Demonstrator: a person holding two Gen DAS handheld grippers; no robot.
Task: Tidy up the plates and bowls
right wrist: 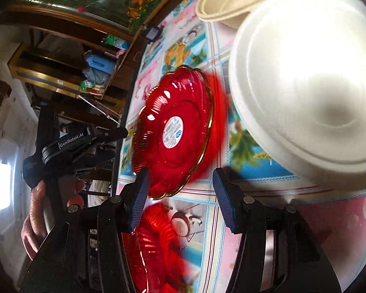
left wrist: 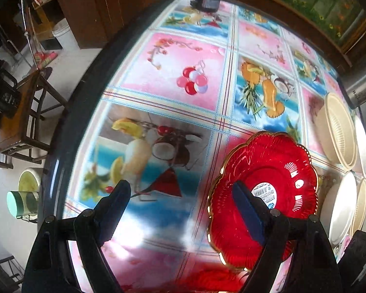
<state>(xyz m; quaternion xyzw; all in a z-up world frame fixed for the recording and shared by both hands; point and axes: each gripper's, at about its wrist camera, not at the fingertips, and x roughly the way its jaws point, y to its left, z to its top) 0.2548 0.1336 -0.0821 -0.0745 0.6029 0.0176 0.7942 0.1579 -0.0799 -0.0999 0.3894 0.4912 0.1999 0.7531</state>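
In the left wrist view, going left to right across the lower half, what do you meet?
Green cup off the table edge → left claw finger → red plate, with the right claw finger in front of it → white bowls at the right edge.

Table (left wrist: 163, 68) in fruit-print cloth, red plate (left wrist: 266, 195) at 4 o'clock, cream bowls (left wrist: 339, 131) at 3 — small dark box (left wrist: 207, 0) at 12

White bowl (right wrist: 305, 85) motion-blurred and cut by the right edge, second red plate (right wrist: 156, 251) partly hidden behind fingers (right wrist: 139, 202).
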